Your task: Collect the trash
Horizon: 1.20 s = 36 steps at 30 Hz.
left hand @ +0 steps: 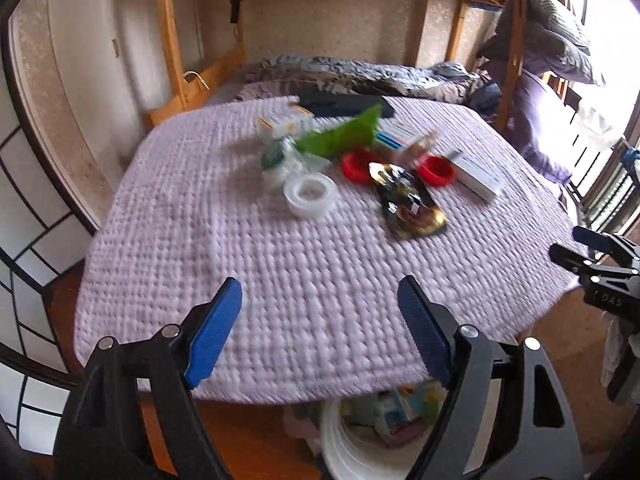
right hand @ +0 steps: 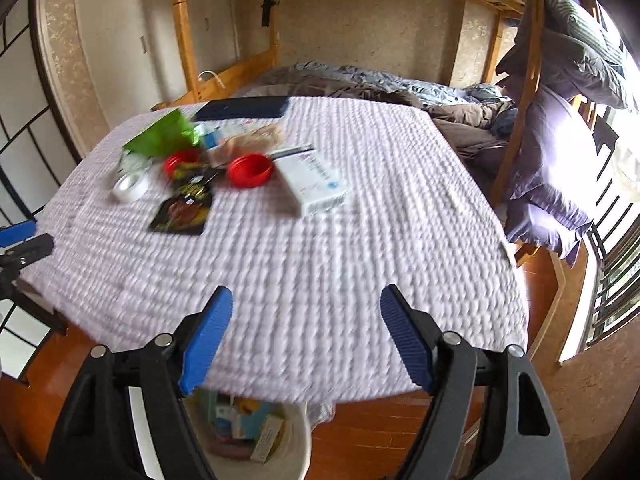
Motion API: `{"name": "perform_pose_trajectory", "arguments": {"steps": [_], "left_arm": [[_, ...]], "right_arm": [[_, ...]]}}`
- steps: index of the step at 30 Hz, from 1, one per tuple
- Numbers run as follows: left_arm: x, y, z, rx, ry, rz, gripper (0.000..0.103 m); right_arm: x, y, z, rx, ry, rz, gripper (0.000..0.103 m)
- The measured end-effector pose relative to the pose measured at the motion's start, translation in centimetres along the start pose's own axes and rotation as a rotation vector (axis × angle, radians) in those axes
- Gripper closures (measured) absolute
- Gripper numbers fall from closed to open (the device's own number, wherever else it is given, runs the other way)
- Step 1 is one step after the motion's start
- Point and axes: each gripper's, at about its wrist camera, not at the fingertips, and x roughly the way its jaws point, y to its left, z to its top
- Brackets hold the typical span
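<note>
On a table under a lilac quilted cloth lies a cluster of litter: a black-and-gold snack wrapper, a green wrapper, two red lids, a clear tape roll and a white box. My left gripper hangs open over the near part of the cloth, nothing between its blue pads. My right gripper is open and empty too, over the near edge. A white bin holding packaging stands below that edge.
A dark flat case lies at the table's far side. Behind it is a wooden bunk bed with rumpled bedding. A window with a railing is at the right, paper screens at the left, wooden floor below.
</note>
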Motion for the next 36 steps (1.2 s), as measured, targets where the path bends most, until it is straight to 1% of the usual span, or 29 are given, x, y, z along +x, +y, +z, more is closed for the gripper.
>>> {"name": "perform_pose_trajectory", "arguments": {"steps": [1,2,4,7,9,13,17,24,27,30,33,35,36], "left_arm": [[0.8,0.8,1.0,-0.008,-0.009,0.021,0.015],[1.5,1.7,1.7,-0.021,-0.010,0.030,0.015],[3.2,3.3,3.1,-0.049,-0.005,0.056,0.015],[5.7,5.4,4.9,-0.067,0.005,0.102,0.014],[7.3,6.8,5.8,-0.098,0.015,0.101,0.014],[10.2,9.2,7.4,-0.151,0.033,0.125,0.014],[12.2,11.2,8.8,-0.176,0.037,0.132,0.014],[14.6,13.1,10.2,-0.181,0.051,0.122,0.014],[15.4,13.1,10.2,-0.156,0.060,0.134,0.014],[16.1,13.2,10.0,-0.154,0.075,0.125,0.015],[16.3,13.2,10.0,-0.149,0.080,0.112,0.014],[16.5,13.4,10.0,-0.145,0.087,0.109,0.010],[16.6,13.2,10.0,-0.136,0.086,0.109,0.009]], "right_arm": [[1.1,-1.1,1.1,0.019,0.001,-0.017,0.027],[2.0,-2.0,2.1,0.036,-0.002,-0.028,0.027],[3.9,-4.2,3.4,0.062,-0.007,-0.073,0.027],[6.7,-6.1,5.7,0.092,-0.004,-0.104,0.026],[8.3,-7.0,6.9,0.104,-0.005,-0.122,0.026],[11.2,-8.5,8.9,0.122,0.001,-0.149,0.026],[13.5,-9.7,10.7,0.110,0.009,-0.170,0.026],[15.7,-11.1,12.2,0.118,0.022,-0.188,0.026],[16.5,-11.7,12.2,0.121,0.034,-0.197,0.026],[17.3,-12.2,11.8,0.132,0.048,-0.199,0.026],[17.4,-12.5,11.7,0.146,0.042,-0.189,0.024],[17.6,-12.5,11.6,0.148,0.043,-0.188,0.020],[17.6,-12.5,11.6,0.150,0.042,-0.187,0.020]]}}
